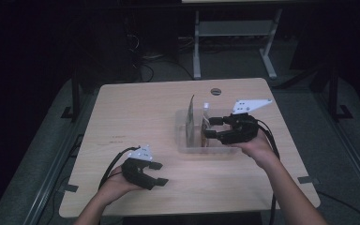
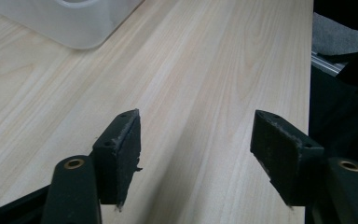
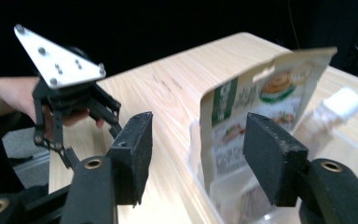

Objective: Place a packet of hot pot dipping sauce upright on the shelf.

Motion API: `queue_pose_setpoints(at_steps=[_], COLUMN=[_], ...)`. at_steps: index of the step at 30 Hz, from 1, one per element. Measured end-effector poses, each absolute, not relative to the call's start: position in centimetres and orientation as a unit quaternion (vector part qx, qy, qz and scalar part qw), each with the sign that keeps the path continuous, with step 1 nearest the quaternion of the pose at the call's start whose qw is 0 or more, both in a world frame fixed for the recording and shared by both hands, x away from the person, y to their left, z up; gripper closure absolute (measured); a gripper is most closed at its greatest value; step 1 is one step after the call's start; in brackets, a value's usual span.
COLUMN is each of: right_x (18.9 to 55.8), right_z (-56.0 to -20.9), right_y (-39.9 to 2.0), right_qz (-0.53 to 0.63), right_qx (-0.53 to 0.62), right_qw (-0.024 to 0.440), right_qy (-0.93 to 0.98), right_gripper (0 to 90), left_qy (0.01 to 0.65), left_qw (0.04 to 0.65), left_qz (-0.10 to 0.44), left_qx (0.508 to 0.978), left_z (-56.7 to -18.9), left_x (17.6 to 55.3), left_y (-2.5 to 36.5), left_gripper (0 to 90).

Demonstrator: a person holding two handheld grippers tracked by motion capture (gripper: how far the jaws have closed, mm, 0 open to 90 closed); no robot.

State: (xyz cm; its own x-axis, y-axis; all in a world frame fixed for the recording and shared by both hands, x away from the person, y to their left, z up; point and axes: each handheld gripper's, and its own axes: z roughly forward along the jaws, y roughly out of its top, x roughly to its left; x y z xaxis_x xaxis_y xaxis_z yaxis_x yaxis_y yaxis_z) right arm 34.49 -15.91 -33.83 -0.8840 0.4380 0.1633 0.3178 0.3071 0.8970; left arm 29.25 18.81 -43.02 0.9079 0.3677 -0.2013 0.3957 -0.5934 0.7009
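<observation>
A clear plastic bin (image 1: 183, 140) stands right of the table's middle, with a printed food pouch (image 1: 191, 117) upright in it. In the right gripper view the pouch (image 3: 261, 102) rises just beyond my right gripper (image 3: 196, 154), whose jaws stand open with nothing pressed between them. From above, my right gripper (image 1: 211, 127) hangs over the bin's right part, pointing left. My left gripper (image 1: 159, 173) rests open near the table's front left over bare wood. In its own view my left gripper (image 2: 196, 140) holds nothing, and the bin's corner (image 2: 74, 28) lies ahead.
A small white object (image 3: 342, 105) lies in the bin behind the pouch. The wooden table (image 1: 136, 112) has a round grommet (image 1: 216, 91) near its far edge. A white metal frame (image 1: 234, 42) stands on the dark floor beyond.
</observation>
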Motion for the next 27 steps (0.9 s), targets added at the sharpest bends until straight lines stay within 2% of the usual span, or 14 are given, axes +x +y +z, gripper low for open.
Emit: queue_pose_setpoints(at_steps=[19, 27], right_x=[29.9, 27.9], right_z=[-38.7, -41.4], right_y=[-17.0, -18.4], right_qz=[0.478, 0.451], right_qx=[0.245, 0.271], right_qw=[0.068, 0.067], right_qy=[0.841, 0.848], right_gripper=[30.1, 26.3], left_qy=[0.21, 0.211], left_qw=[0.389, 0.38], left_qz=[0.005, 0.011], left_qx=[0.897, 0.901], left_z=[-42.7, -43.0], left_x=[28.1, 27.0], left_y=[19.1, 20.2], left_gripper=[20.1, 19.2])
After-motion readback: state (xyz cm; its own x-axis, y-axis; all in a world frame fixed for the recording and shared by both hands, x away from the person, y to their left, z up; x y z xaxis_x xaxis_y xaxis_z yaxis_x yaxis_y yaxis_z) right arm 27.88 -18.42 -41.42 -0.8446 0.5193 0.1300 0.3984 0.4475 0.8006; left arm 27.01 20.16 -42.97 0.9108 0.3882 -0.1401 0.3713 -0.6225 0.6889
